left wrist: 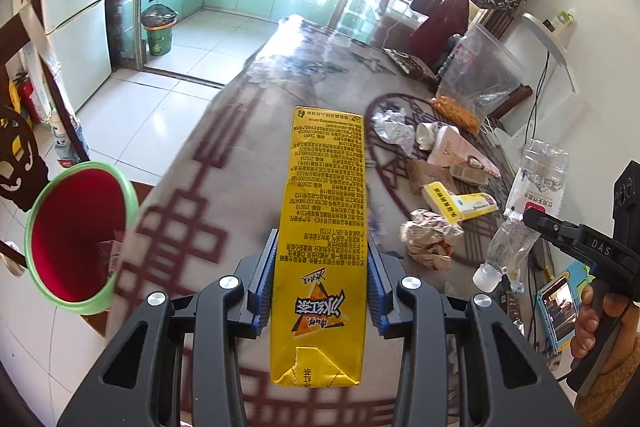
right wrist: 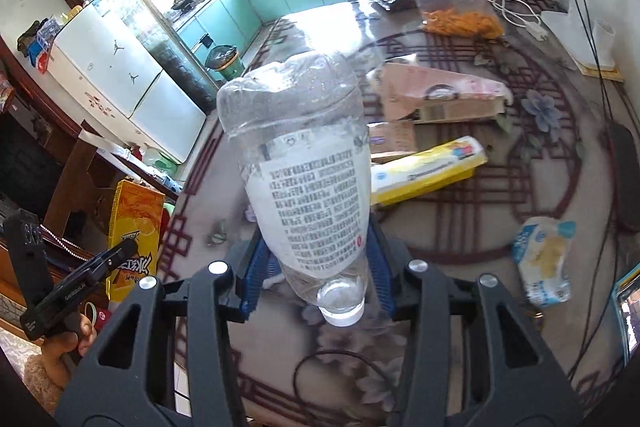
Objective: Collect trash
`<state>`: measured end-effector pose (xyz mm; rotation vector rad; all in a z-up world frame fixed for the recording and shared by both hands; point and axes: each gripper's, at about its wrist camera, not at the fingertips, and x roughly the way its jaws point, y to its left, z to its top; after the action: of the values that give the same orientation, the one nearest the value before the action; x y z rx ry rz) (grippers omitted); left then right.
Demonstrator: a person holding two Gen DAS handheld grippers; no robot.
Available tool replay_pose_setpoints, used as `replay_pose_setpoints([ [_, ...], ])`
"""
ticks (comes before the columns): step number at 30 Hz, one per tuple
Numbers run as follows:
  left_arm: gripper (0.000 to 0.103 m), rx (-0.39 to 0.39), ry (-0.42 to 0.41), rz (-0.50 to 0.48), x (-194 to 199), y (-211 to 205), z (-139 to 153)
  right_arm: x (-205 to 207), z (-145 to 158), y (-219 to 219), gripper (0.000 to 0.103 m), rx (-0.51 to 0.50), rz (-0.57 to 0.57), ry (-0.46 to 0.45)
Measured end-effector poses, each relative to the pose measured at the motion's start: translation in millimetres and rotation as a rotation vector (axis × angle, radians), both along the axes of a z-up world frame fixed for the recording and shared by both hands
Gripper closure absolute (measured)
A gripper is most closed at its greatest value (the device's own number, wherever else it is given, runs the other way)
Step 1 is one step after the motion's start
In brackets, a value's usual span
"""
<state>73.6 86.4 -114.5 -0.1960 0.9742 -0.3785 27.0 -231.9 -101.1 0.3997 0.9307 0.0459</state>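
Note:
My left gripper (left wrist: 320, 291) is shut on a yellow drink carton (left wrist: 324, 211) and holds it above the table's left part; the carton also shows in the right wrist view (right wrist: 134, 219). A red bin with a green rim (left wrist: 76, 235) stands to the left, beside the table. My right gripper (right wrist: 316, 267) is shut on a clear plastic bottle (right wrist: 304, 163), cap toward the camera; the bottle also shows in the left wrist view (left wrist: 520, 215). Trash lies on the table: crumpled paper (left wrist: 430, 243), a yellow box (left wrist: 460, 203), a pink carton (right wrist: 436, 95), a blue-white wrapper (right wrist: 544, 259).
A patterned table (left wrist: 224, 163) holds a clear bag of orange snacks (left wrist: 476, 83), white crumpled paper (left wrist: 392, 127) and cables (right wrist: 516, 11). A phone (left wrist: 558, 307) lies at the right edge. A fridge (left wrist: 76, 7) and the kitchen doorway are at the far left.

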Motion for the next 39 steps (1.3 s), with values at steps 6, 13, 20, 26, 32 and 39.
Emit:
replay_pose_setpoints([
  [6, 0.067, 0.010, 0.024, 0.029, 4.4, 41.9, -8.4, 4.9, -0.2, 51.1, 0.059, 0.003, 0.036, 0.000],
  [13, 0.067, 0.014, 0.012, 0.065, 8.3, 89.2, -8.1, 11.4, 8.2, 106.8, 0.059, -0.001, 0.086, -0.023],
  [20, 0.067, 0.016, 0.018, 0.087, 12.1, 123.6, -12.3, 20.0, 13.0, 146.8, 0.059, -0.003, 0.125, -0.035],
  [26, 0.067, 0.021, 0.028, 0.108, 15.6, 145.3, -17.1, 27.0, 13.0, 168.6, 0.059, -0.002, 0.140, -0.040],
  [32, 0.067, 0.020, 0.034, 0.123, 20.7, 159.5, -21.1, 36.1, 14.2, 186.7, 0.059, -0.010, 0.166, -0.036],
  [39, 0.067, 0.013, 0.046, 0.161, 25.8, 177.8, -26.9, 50.7, 17.5, 209.7, 0.059, -0.019, 0.213, -0.034],
])
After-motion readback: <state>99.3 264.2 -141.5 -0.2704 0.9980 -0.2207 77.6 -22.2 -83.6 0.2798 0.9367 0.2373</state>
